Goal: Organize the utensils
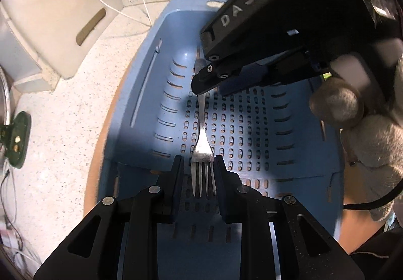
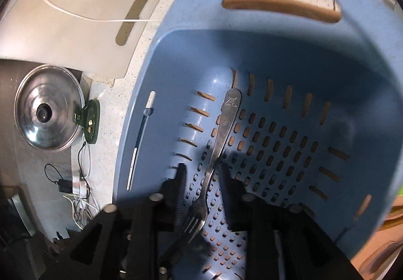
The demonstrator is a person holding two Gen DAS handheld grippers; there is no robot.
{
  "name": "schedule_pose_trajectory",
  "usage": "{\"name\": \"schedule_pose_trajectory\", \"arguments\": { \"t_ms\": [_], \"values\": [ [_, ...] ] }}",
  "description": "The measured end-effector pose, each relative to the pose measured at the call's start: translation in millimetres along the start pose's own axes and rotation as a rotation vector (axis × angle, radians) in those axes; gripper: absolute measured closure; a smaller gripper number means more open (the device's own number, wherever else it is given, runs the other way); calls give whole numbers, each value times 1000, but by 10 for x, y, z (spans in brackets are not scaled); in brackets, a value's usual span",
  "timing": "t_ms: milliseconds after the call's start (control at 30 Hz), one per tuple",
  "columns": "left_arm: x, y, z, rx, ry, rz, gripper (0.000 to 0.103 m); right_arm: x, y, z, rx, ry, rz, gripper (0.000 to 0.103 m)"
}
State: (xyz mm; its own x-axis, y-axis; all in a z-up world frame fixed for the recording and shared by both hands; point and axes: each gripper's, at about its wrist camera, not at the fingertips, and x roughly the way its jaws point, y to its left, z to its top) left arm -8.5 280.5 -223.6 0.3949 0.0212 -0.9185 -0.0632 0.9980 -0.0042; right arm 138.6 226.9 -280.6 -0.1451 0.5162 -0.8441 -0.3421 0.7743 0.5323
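Metal fork (image 1: 203, 134) lying flat on the slotted floor of a blue basket (image 1: 141, 93) on the speckled counter (image 1: 75, 108), left gripper (image 1: 199, 166) jaws spread either side of its tines, right gripper (image 2: 202, 171) jaws spread astride its handle

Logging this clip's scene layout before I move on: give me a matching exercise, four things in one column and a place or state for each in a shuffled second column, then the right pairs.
Things:
1. fork
2. blue basket
3. pot lid
4. white cutting board

Places or states:
A. shiny metal, round, on the left beyond the counter edge
B. perforated floor, slot handle in its rim
C. lying flat on the basket floor, tines between the left gripper's fingers
D. outside the basket, a white cord across it

Pairs: 1-C, 2-B, 3-A, 4-D
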Motion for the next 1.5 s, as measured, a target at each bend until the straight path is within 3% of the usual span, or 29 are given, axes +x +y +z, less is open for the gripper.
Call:
{"name": "schedule_pose_trajectory", "arguments": {
  "t_ms": [200, 333, 467, 633, 700, 833, 967, 1100, 1167, 1300, 1500],
  "values": [
    [-297, -7, -3, -17, -53, -2, 80, -433, 12, -207, -76, -69, 19, 75],
    [-571, -73, -64, -13, -107, -1, 81, -947, -164, -510, -102, -166, 47, 74],
    [-774, -196, -93, -6, -154, -21, 81, -1544, -472, -851, -124, -328, 16, 56],
    [-872, -534, -99, 26, -178, -68, 81, -2238, -928, -1209, -119, -506, -50, 49],
    [-845, -736, -86, 51, -181, -101, 81, -2431, -1122, -1341, -108, -537, -78, 40],
    [-747, -1127, -71, 110, -164, -177, 81, -2602, -1487, -1557, -66, -502, -106, 34],
    [-633, -1572, -101, 170, -125, -260, 81, -2645, -1840, -1707, 5, -459, -109, 34],
    [-569, -1952, -168, 201, -86, -338, 81, -2588, -2195, -1756, 129, -394, -38, 34],
    [-524, -2108, -194, 212, -70, -359, 81, -2537, -2283, -1763, 159, -378, -44, 34],
    [-424, -2290, -225, 200, -41, -375, 81, -2386, -2376, -1697, 189, -335, -12, 48],
    [-305, -2419, -238, 191, -16, -341, 81, -2117, -2396, -1564, 221, -269, 30, 62]
  ]
}}
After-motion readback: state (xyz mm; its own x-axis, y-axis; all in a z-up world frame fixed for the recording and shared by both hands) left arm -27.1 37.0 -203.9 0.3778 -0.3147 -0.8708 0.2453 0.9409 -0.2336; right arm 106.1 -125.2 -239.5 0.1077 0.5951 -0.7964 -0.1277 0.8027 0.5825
